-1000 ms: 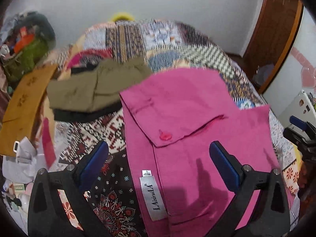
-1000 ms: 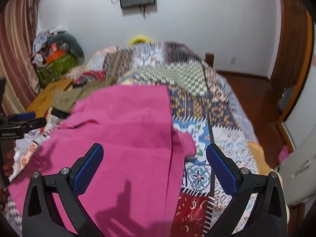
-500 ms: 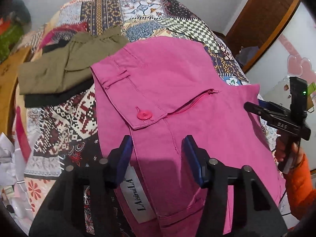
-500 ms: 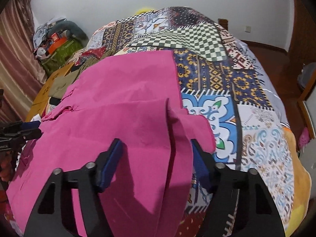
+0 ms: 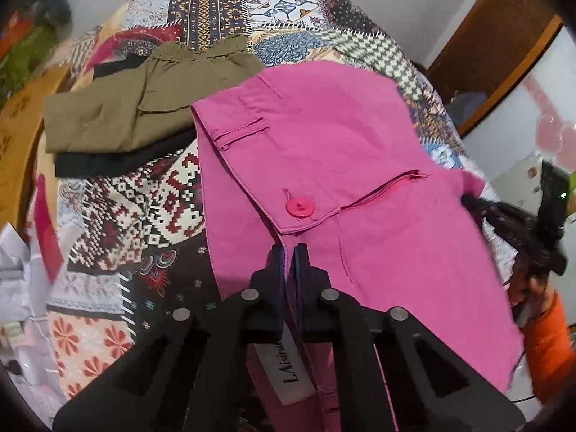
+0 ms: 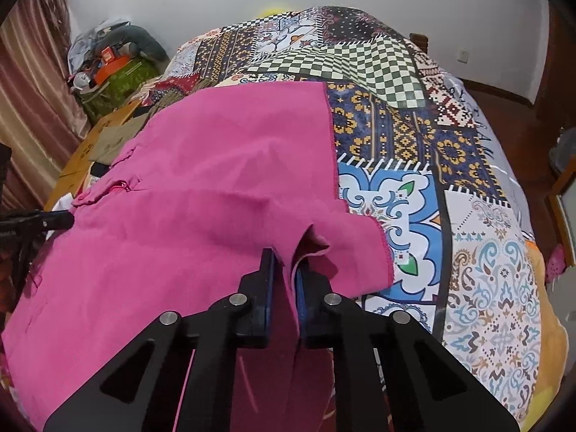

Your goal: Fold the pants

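Observation:
Pink pants (image 5: 360, 151) lie spread on a patchwork bedspread (image 5: 151, 208), waistband with a pink button (image 5: 300, 207) toward me. My left gripper (image 5: 289, 252) is shut on the near waistband edge, just below the button, beside the white label (image 5: 288, 370). In the right wrist view the same pants (image 6: 201, 180) cover the left half of the bed. My right gripper (image 6: 286, 257) is shut on a pinched fold of the pink cloth near the leg hem. The right gripper (image 5: 511, 230) also shows at the left wrist view's right edge.
Folded olive pants (image 5: 118, 115) on a black garment (image 5: 118, 160) lie at the far left of the bed. A wooden board (image 5: 21, 115) and piled clutter (image 6: 115, 68) stand left of the bed. A wooden door (image 5: 493, 43) is at the right.
Both grippers sank to the pants and shut: the left on the waistband edge, the right on a bunched fold. Both views tilted further down onto the bed.

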A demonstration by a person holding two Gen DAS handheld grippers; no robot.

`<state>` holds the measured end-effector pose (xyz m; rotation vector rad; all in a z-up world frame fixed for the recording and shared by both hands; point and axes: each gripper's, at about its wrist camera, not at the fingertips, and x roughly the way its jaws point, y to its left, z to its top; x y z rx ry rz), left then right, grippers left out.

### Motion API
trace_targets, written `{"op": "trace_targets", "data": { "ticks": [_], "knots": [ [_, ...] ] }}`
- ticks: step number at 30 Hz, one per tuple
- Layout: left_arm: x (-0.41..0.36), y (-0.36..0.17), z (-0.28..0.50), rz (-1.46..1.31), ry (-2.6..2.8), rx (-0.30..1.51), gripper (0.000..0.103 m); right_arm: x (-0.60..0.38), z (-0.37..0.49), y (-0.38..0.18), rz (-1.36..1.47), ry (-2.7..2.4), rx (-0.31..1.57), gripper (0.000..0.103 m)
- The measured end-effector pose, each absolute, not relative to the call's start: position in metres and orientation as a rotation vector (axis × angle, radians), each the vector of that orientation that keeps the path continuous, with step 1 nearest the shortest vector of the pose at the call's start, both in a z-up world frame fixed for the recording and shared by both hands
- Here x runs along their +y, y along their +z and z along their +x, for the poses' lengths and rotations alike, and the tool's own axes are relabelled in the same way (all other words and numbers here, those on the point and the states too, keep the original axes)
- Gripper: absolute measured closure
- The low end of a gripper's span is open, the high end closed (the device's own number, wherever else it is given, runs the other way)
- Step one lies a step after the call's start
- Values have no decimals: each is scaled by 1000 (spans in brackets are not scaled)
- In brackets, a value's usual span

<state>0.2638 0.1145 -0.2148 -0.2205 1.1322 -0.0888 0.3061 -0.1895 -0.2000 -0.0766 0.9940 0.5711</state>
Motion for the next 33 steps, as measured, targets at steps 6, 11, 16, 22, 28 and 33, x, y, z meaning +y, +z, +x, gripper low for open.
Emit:
{"op": "trace_targets", "data": {
  "ticks": [6,11,16,22,28,33],
  "knots": [
    [105,-218,259,-132,-58,1114,95,-194,305,-212,-108,504,1016,99],
    [112,-214,257,-147,-56,1114,89,-199,305,-211,-132,474,1033,100],
    [117,-198,256,-140,-22,1083,83,-208,291,-189,-155,466,975,97],
    [124,-178,268,-131,6,1010,47,-223,298,-158,-125,422,912,60],
    [132,-188,297,-174,3,1036,38,-229,324,-154,-77,381,898,42],
    [135,-210,315,-245,-16,1105,38,-227,352,-183,-7,403,999,42]
  ]
}}
